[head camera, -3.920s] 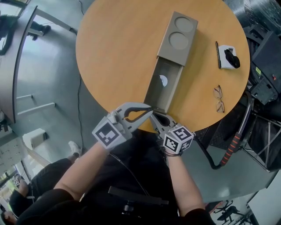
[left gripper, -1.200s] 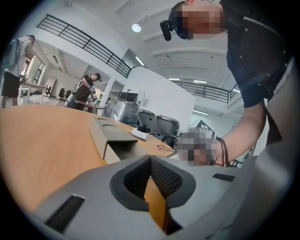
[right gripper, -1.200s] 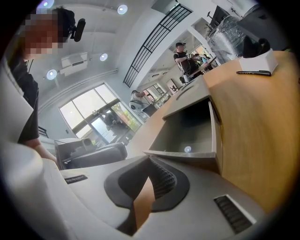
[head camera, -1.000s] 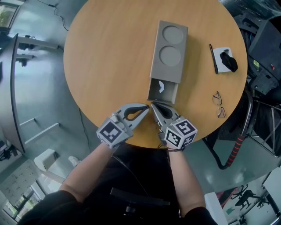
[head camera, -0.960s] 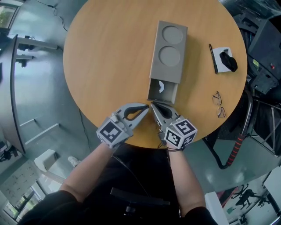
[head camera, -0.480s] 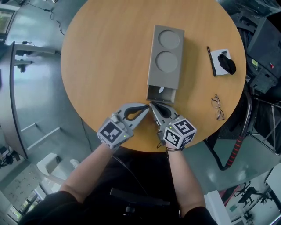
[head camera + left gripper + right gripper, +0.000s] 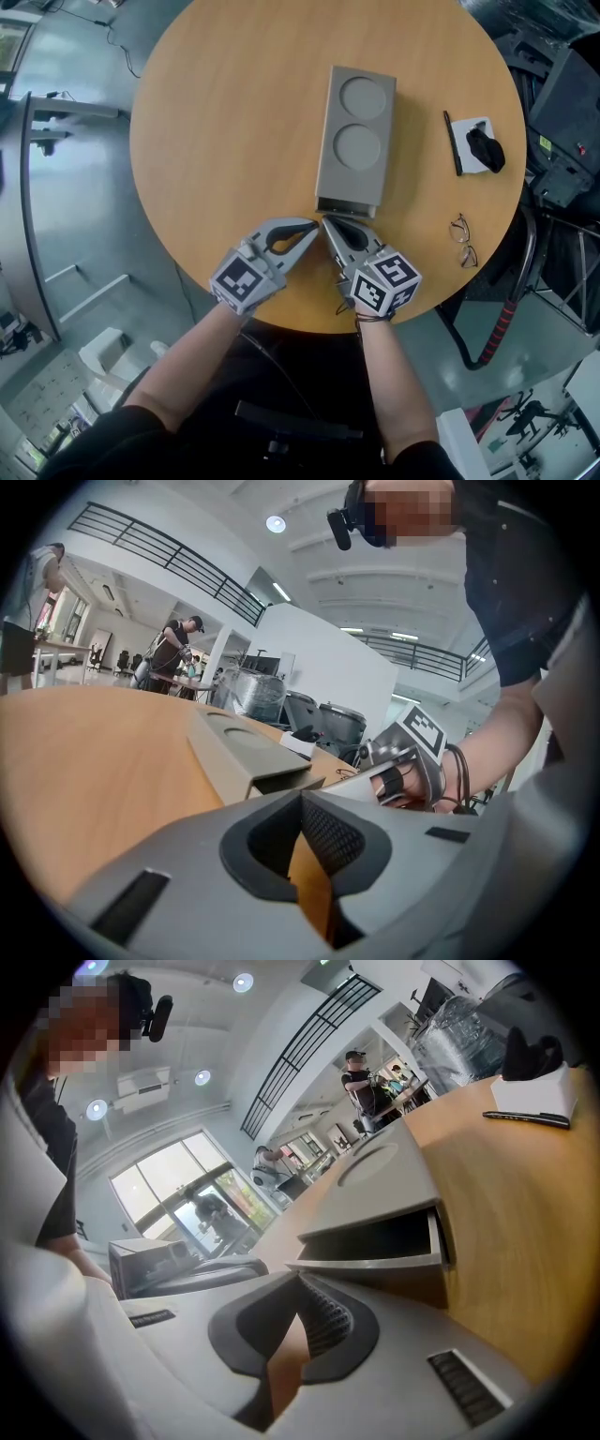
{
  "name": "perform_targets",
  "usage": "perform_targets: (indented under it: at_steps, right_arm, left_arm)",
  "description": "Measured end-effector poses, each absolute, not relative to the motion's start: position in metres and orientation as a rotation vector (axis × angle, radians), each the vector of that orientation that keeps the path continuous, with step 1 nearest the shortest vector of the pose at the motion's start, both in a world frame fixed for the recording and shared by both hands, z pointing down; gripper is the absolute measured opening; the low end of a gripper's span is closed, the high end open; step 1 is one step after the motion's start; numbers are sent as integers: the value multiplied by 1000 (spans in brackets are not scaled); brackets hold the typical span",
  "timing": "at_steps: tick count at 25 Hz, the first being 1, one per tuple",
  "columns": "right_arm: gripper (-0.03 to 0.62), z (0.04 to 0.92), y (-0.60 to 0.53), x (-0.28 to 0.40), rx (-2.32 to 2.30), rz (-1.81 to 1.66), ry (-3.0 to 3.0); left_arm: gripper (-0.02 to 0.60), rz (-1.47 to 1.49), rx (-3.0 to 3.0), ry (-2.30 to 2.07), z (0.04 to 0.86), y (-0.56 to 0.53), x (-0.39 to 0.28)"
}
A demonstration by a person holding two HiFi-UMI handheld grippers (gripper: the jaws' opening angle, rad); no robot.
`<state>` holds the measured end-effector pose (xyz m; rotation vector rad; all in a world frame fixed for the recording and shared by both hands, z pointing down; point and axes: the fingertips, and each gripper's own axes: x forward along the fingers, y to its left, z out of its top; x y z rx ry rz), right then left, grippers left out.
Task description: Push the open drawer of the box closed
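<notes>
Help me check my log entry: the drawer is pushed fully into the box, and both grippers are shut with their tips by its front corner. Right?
Not quite. The drawer sticks out a little from the box; the right gripper view shows a dark gap behind its front panel. The rest holds: left gripper and right gripper are shut, tips by its front corner.

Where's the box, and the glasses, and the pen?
box (image 7: 360, 121), head view, on its flat top between the two round dents.
glasses (image 7: 458, 225), head view, on the lens farther from the person.
pen (image 7: 453, 144), head view, on the middle of its shaft.
</notes>
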<state>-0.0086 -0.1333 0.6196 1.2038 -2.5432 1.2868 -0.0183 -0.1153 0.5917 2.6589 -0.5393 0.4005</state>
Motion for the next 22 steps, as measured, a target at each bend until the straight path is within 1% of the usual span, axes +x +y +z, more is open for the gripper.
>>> perform_targets:
  at_steps: [22]
  right_arm:
    - [15, 617, -163, -3, 1191, 1267, -2551]
  left_arm:
    - [31, 386, 2667, -570, 574, -128, -14]
